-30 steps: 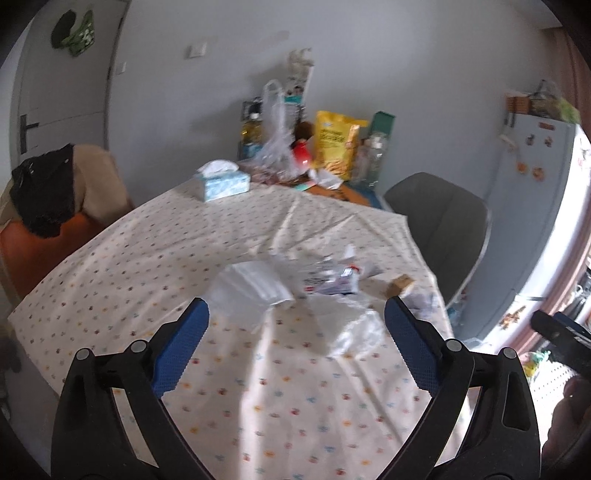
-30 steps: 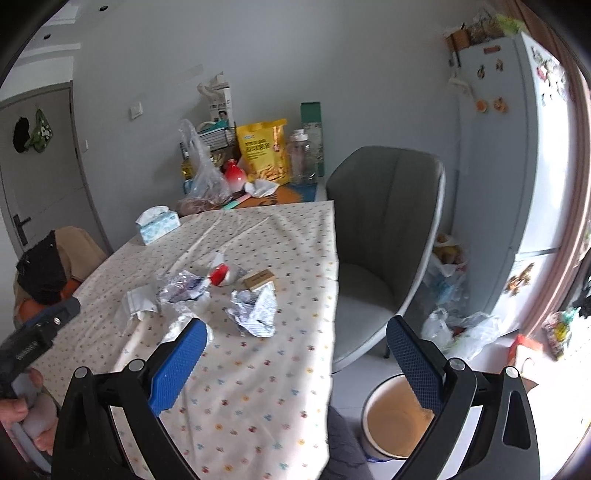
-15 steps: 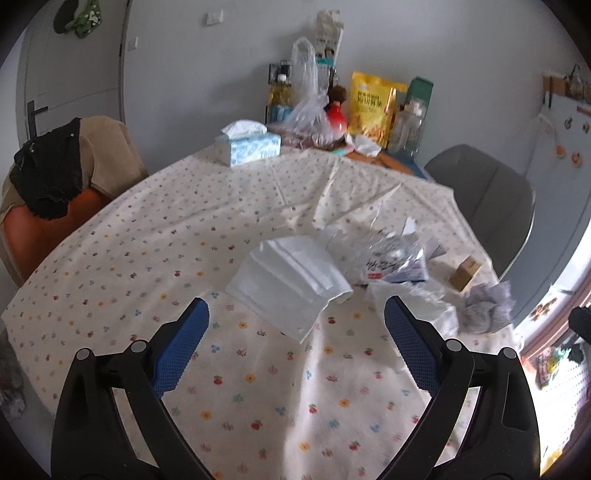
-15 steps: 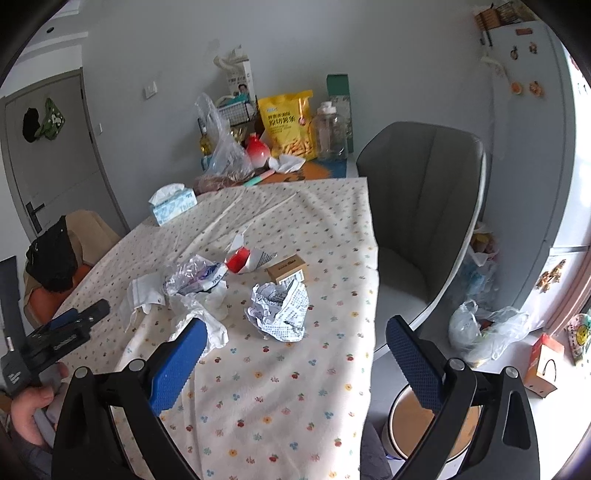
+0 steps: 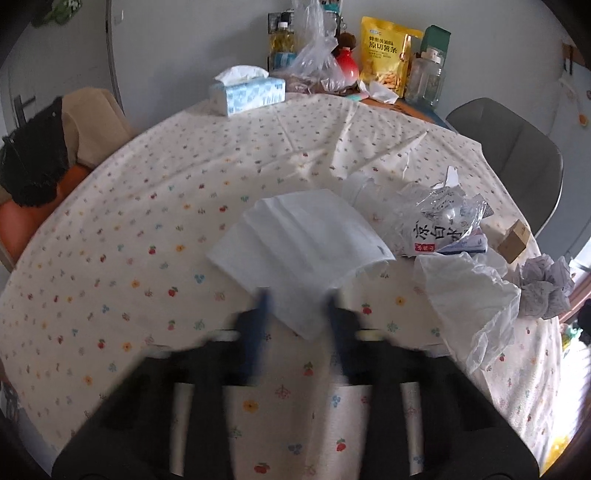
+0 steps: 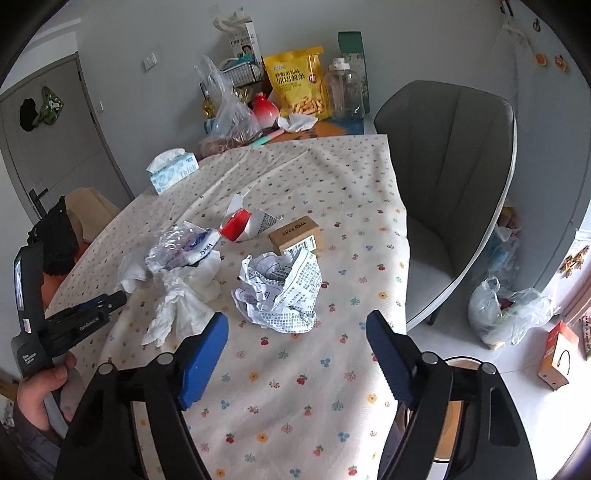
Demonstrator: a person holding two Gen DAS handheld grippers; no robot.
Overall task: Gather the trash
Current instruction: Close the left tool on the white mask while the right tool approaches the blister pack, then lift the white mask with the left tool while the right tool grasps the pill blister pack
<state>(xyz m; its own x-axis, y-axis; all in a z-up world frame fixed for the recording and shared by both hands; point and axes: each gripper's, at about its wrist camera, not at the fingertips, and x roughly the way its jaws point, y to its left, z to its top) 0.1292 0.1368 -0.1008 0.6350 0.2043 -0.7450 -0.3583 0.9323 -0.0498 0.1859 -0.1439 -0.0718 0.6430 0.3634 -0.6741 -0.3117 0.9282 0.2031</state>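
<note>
Grey walls [image 6: 155,33]; grey door [image 6: 55,140] at left. Grey upholstered chair [image 6: 450,177] stands beside the cloth-covered desk [image 6: 351,192]. Pale floor [image 6: 461,339], daylit.

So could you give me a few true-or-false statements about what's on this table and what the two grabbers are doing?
1. The left gripper has its fingers on either side of the near corner of a flat white napkin. True.
2. The right gripper is clamped on the crumpled printed paper. False: its jaws are wide apart and hold nothing; the paper lies on the tablecloth beyond them.
3. The small brown cardboard box lies on the floor. False: it sits on the table, just behind the crumpled paper.
4. A blue-and-white tissue box stands near the table's far end. True.
5. The grey chair has a bag on its seat. False: the seat is bare.
</note>
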